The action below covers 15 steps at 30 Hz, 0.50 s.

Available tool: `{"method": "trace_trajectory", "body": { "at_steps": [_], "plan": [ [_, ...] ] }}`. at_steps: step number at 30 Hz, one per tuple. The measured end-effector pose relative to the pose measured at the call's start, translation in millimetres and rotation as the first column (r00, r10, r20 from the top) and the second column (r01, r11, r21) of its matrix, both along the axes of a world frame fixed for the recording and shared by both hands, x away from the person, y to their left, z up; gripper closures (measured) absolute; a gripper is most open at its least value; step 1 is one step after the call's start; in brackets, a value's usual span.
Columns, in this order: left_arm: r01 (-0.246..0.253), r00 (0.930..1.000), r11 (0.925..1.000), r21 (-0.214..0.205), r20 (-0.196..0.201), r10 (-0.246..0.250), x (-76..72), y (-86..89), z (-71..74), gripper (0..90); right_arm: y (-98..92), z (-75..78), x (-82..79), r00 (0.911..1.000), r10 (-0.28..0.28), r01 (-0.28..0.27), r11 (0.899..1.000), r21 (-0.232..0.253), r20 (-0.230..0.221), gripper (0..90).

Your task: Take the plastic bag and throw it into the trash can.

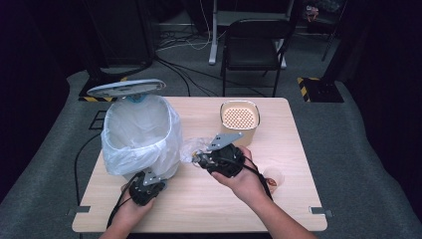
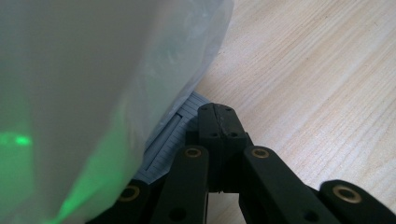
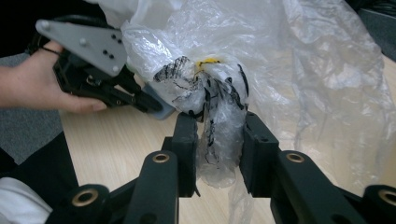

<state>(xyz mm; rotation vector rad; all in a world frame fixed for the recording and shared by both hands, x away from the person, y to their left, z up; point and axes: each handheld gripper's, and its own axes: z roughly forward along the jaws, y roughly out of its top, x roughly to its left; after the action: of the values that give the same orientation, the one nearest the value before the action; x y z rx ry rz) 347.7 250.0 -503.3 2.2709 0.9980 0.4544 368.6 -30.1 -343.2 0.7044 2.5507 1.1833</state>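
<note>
bin [image 1: 142,137] base behind liner, small cup [image 1: 273,178] partly behind right forearm

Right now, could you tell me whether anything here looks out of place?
Nothing is spilled or damaged. The right claw holds a crumpled plastic wrapper beside the lined bin, whose lid stands open.

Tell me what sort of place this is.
Probably a lab or recording studio: a small wooden table on grey carpet, cables trailing across the floor, dark curtains around, and a folding chair behind.
</note>
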Motion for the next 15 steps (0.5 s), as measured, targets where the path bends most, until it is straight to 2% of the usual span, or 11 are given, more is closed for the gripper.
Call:
{"method": "trace_trajectory", "body": {
  "at_steps": [6, 15],
  "plan": [
    [0.0, 1.0, 1.0, 0.001, 0.0, 0.0, 0.0, 0.0, 0.0, 90.0, 3.6, 22.5, 5.0, 0.9996, 0.012, -0.013, 1.0, 0.014, 0.024, 70.7],
    [-0.003, 1.0, 1.0, -0.004, -0.002, 0.003, -0.2, -0.3, -0.2, 90.0, 10.4, 43.5, 8.5, 0.9989, 0.016, -0.017, 1.0, 0.018, 0.043, 70.8]
  ]
}}
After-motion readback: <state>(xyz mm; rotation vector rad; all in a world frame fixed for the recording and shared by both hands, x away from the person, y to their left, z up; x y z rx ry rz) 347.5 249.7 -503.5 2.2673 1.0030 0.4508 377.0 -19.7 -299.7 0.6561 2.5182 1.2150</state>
